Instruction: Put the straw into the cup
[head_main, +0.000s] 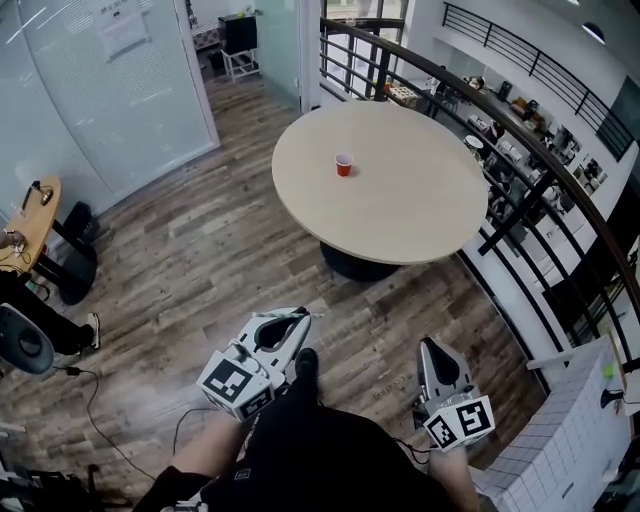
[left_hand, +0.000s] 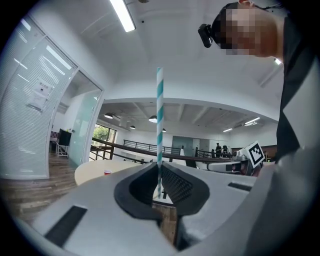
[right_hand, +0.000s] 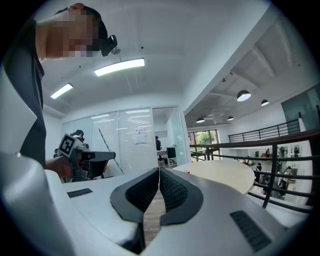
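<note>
A small red cup (head_main: 343, 165) stands on the round beige table (head_main: 420, 210), well ahead of both grippers. In the left gripper view the cup (left_hand: 107, 172) is a small red spot far off on the table's edge. My left gripper (head_main: 303, 314) is shut on a white straw with teal stripes (left_hand: 159, 115), which stands upright between its pads. My right gripper (head_main: 427, 343) is held level beside it, and its jaws (right_hand: 159, 171) are shut with nothing between them. The right gripper view shows the left gripper (right_hand: 82, 157) off to the left with the straw (right_hand: 107, 145).
I stand on a wooden floor (head_main: 200, 250) a few steps short of the table. A black railing (head_main: 520, 150) curves behind and to the right of it. A glass wall (head_main: 110, 90) is at the far left, a desk and chair (head_main: 30, 340) at the left, and cables (head_main: 95, 410) lie on the floor.
</note>
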